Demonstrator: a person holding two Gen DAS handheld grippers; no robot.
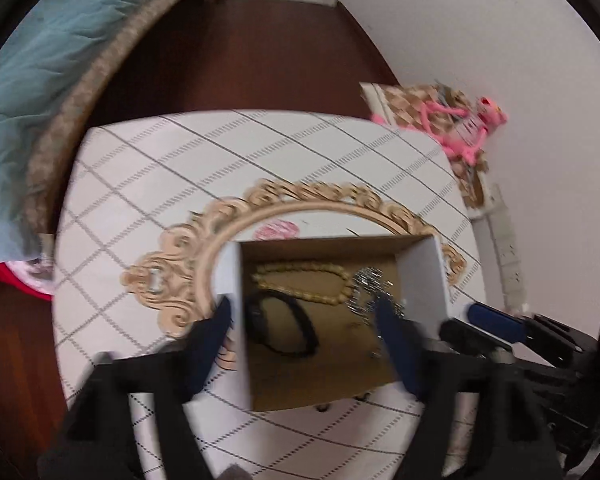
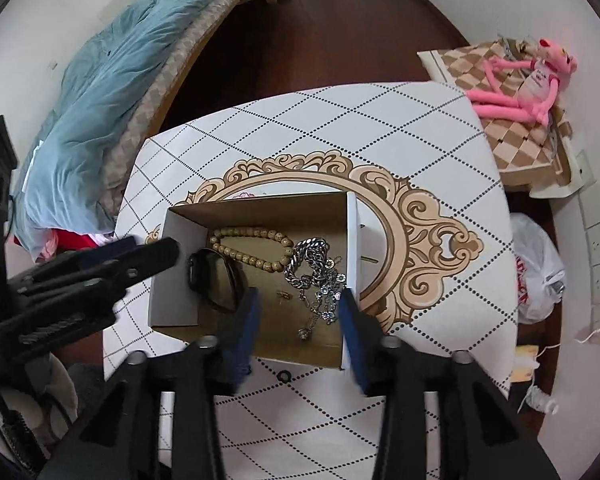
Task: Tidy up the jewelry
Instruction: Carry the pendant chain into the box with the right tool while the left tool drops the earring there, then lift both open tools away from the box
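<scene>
Right tongs (image 2: 298, 320) are spread wide, holding nothing, hanging over the near end of the box (image 2: 352, 248); the right finger sits at the box's right wall and the left finger over the floor of the box, near the band (image 2: 216, 276). Left tongs (image 1: 300, 332) are also parted and empty, straddling the box's left wall: one finger outside it, one inside by the chain (image 1: 370, 292).

Everything we can see is already in the box: beads (image 2: 252, 248) toward the back, band at left, chain (image 2: 316, 276) tangled at right, plus a small gold piece (image 2: 285, 295) on the floor between them. Can't tell what that piece is.

The box sits on the table (image 2: 440, 128), over the printed oval frame. A small dark ring (image 2: 283, 376) lies on the table just outside the near wall.

We judge we're at a pick or sort step inside the box, nothing gripped yet. The next move calls for choosing one piece; the chain is the snag risk, so we'd pinch a single strand and lift slowly. The left view is blurred, so we trust the right view.
</scene>
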